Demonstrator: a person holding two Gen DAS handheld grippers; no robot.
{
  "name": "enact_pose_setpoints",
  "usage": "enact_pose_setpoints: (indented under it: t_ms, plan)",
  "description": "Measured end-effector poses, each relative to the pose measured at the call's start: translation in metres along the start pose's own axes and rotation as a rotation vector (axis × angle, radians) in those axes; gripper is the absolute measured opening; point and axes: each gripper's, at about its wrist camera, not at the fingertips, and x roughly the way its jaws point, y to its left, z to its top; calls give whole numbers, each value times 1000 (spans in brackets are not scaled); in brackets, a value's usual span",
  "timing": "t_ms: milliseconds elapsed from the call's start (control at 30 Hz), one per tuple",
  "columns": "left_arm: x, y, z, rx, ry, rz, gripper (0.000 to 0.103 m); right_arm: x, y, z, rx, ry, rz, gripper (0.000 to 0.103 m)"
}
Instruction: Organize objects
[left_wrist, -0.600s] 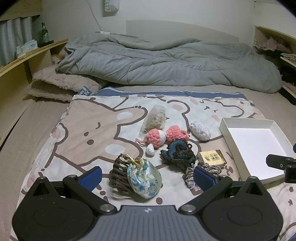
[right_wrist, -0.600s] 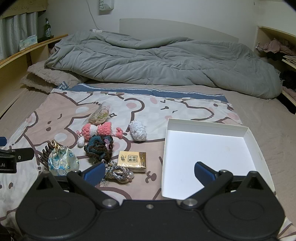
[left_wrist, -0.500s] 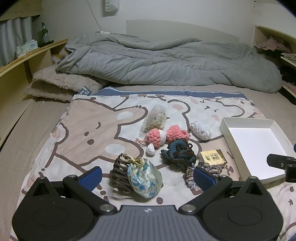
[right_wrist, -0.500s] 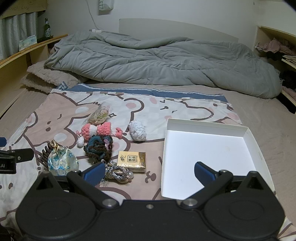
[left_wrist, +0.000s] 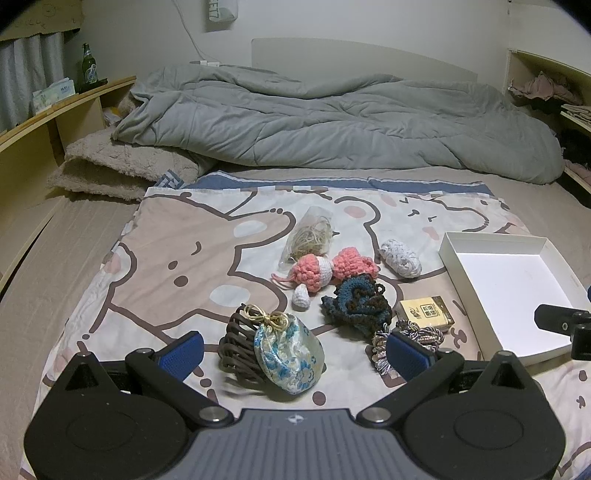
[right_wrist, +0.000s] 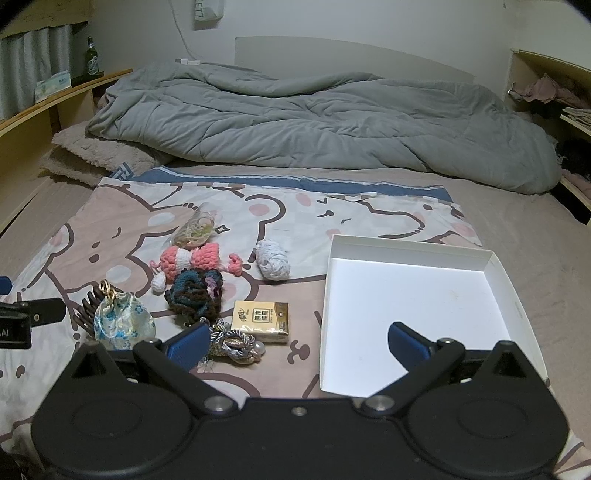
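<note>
A bed fills the room, with a rumpled grey duvet (left_wrist: 332, 122) heaped at its far end and a bear-print sheet (left_wrist: 177, 258) spread flat across the near half. On that sheet lies a loose cluster of small things: a clear bag of rubber bands (left_wrist: 310, 236), a pink crocheted toy (left_wrist: 321, 269), a pale grey yarn ball (left_wrist: 400, 257), a dark blue-green crocheted piece (left_wrist: 356, 306), a small yellow packet (left_wrist: 426, 312), a twisted cord bundle (right_wrist: 236, 341), and a floral drawstring pouch (left_wrist: 290, 356) leaning on a brown claw clip (left_wrist: 234, 349). Just to the right of the cluster sits a shallow white box (right_wrist: 413, 254), with nothing inside it.

The left gripper (left_wrist: 293, 349) hangs over the pouch and clip, its 2 fingers spread wide and holding nothing. The right gripper (right_wrist: 297, 341) hovers over the box's near-left edge, fingers likewise spread wide, gripping nothing.
</note>
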Motion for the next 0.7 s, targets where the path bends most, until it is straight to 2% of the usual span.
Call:
enact_pose_setpoints:
  t_ms: [700]
  plan:
    - [3, -1, -4, 3, 5, -6, 103, 1, -1, -1, 0, 2, -2, 103]
